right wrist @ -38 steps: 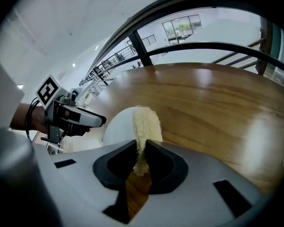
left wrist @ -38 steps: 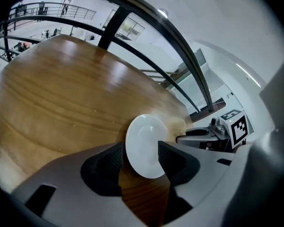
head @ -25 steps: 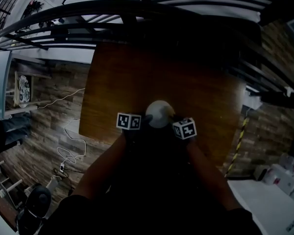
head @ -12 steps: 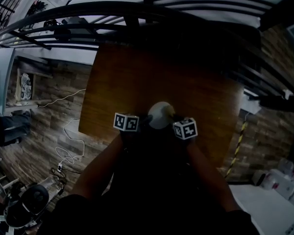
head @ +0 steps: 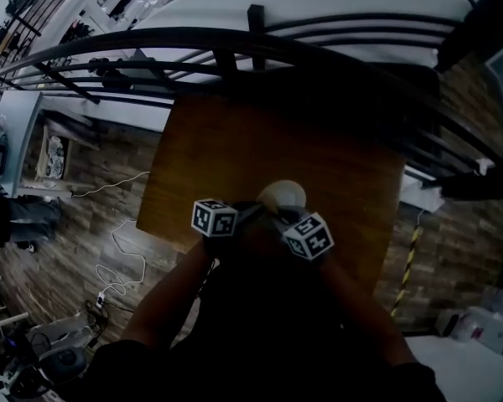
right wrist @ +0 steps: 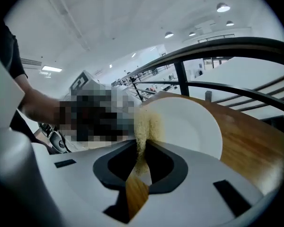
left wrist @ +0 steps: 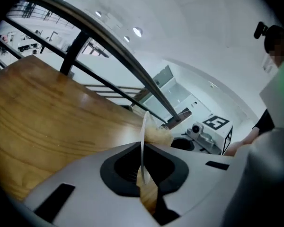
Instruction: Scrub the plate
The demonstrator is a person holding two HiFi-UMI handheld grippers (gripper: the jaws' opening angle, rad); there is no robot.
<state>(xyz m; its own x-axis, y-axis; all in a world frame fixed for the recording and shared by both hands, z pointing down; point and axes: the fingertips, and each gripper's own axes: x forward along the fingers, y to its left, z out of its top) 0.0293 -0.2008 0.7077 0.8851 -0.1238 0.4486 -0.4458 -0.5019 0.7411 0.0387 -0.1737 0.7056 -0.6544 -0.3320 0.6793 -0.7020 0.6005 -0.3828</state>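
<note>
The left tool [left wrist: 143, 167] is closed to a narrow gap on the plate [right wrist: 189, 126]. In the left gripper view, the white rim runs edge-on between the two jaws and both jaws bear on it. The plate stands on edge, not flat, with its face turned toward the right tool [right wrist: 141, 167].

The right tool is closed on a yellow scrub pad [right wrist: 146, 126]. The fibrous pad fills the slot between the jaws and extends past their tips. Its outer end touches the plate face close to the rim on the side nearest the left tool.

In the head view, the plate sits between the two tools, over the near part of the brown wooden surface [head: 235, 141]. Each tool's marker cube is just beside the plate, one on each side. Whether the lower rim rests on the surface cannot be determined.

A black metal railing [head: 235, 40] runs past the far edge of the surface.
</note>
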